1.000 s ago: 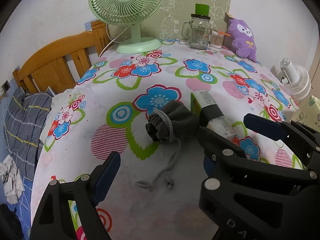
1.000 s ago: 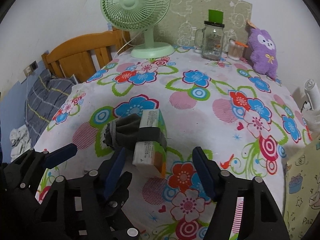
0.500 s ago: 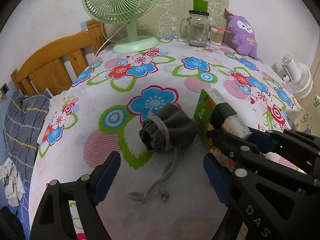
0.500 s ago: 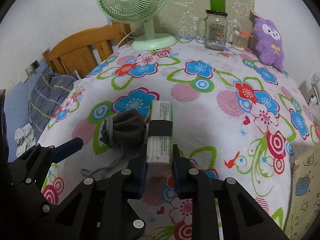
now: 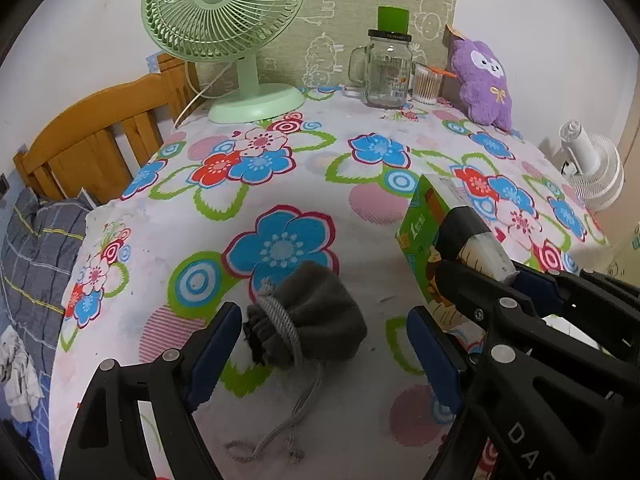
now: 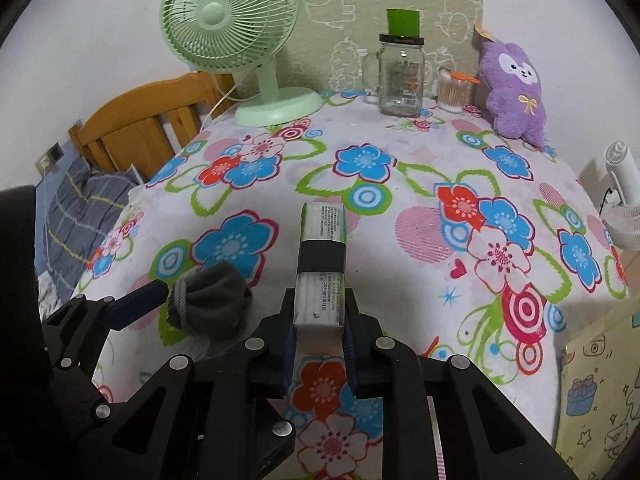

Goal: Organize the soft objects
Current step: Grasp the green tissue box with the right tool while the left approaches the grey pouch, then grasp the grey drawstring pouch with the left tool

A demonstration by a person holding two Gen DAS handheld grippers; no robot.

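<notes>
- At the far left, off the desk edge, a wooden bed frame [image 5: 96,140] and plaid bedding [image 5: 36,248] sit lower down, out of the work.
- The green desk fan [image 5: 228,36] stands at the far left of the flowered desk [image 5: 360,208], likely pushed back to leave the near middle free.
- The left gripper [image 5: 320,344] has its fingers spread wide on either side of the grey drawstring pouch [image 5: 312,316], which lies near the front with its gathered mouth turned left and its cord [image 5: 280,428] trailing toward the camera; the fingers straddle it without pressing, seemingly ready to close on it.
- The right gripper [image 6: 318,332] has its fingers clamped on the near end of a tissue pack [image 6: 322,264] wrapped with a black band, holding it just right of the pouch, probably to pair the two.
- At the far right stand a glass mug jar [image 6: 400,76], a cotton swab cup [image 6: 452,92] and a purple plush toy [image 6: 516,92] leaning at the wall.
</notes>
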